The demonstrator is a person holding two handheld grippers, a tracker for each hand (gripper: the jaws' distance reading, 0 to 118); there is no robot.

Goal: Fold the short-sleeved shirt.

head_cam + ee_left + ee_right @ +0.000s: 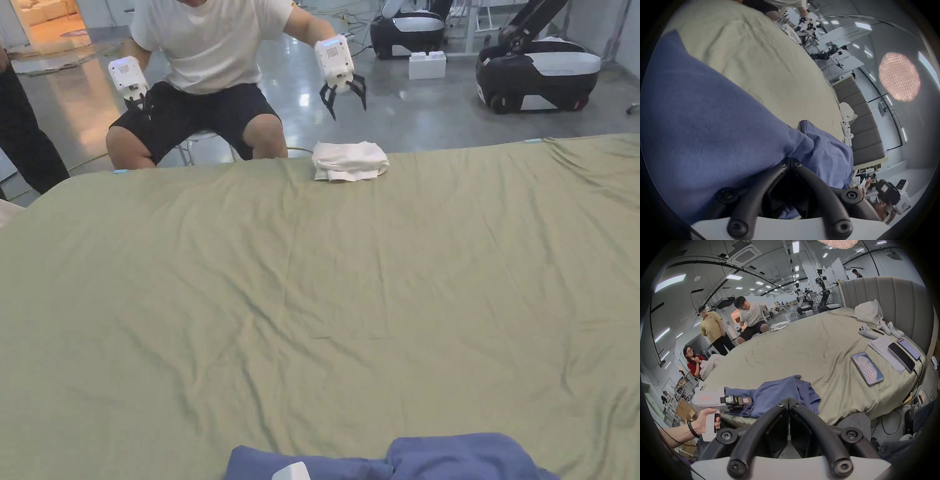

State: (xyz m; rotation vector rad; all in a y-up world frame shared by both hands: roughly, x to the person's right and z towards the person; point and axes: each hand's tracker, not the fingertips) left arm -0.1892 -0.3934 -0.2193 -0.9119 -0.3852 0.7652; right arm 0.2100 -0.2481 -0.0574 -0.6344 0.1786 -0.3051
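Observation:
A crumpled blue short-sleeved shirt (450,459) lies bunched at the near edge of the bed's olive sheet (312,281). In the left gripper view the blue shirt (705,121) covers the lower left, and my left gripper (790,160) has its jaws together with the fabric puckered at their tips. The right gripper view shows the shirt (778,391) with the left gripper (750,401) lying against its left side, held by a hand. My right gripper (788,400) is shut on nothing, just off the bed's near edge and short of the shirt.
Across the bed a seated person (206,50) holds two other grippers above a folded white cloth (349,161). On the sheet's right side are phones (867,368), papers (883,350) and white controllers (867,333) by the grey headboard (883,293). Two people watch at the left.

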